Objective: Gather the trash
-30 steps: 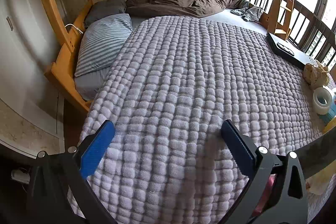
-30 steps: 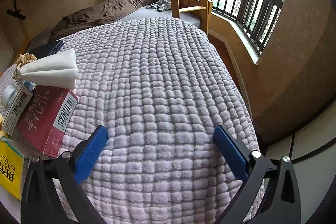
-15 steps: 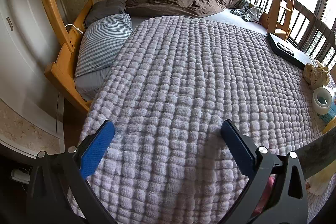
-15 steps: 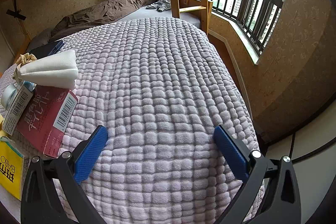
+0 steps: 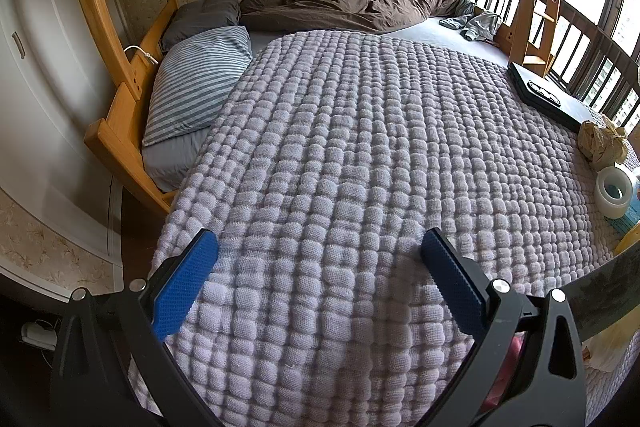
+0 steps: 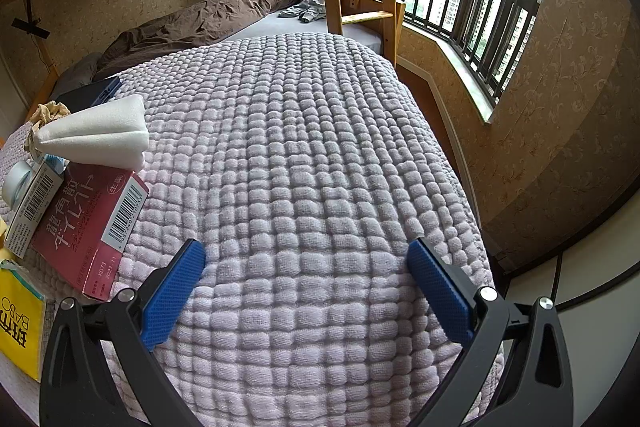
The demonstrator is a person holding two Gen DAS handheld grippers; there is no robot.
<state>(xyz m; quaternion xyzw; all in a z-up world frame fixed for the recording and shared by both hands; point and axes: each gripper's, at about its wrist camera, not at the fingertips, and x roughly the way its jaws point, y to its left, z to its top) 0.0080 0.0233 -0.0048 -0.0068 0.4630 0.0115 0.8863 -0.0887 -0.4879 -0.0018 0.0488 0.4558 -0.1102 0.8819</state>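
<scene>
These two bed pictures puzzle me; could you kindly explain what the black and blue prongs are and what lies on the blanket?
There is no robot here: a person holds a pair of tongs in each hand, and a small wide-angle camera on each one looks forward along its two fingers. One picture comes from the left tongs, the other from the right tongs. Both sit wide open above a lilac quilted blanket and hold nothing. The trash lies between them: a red box, a white foam piece, crumpled brown paper, a tape roll, a barcoded white box and a yellow packet. A flat black case lies further back.
</scene>
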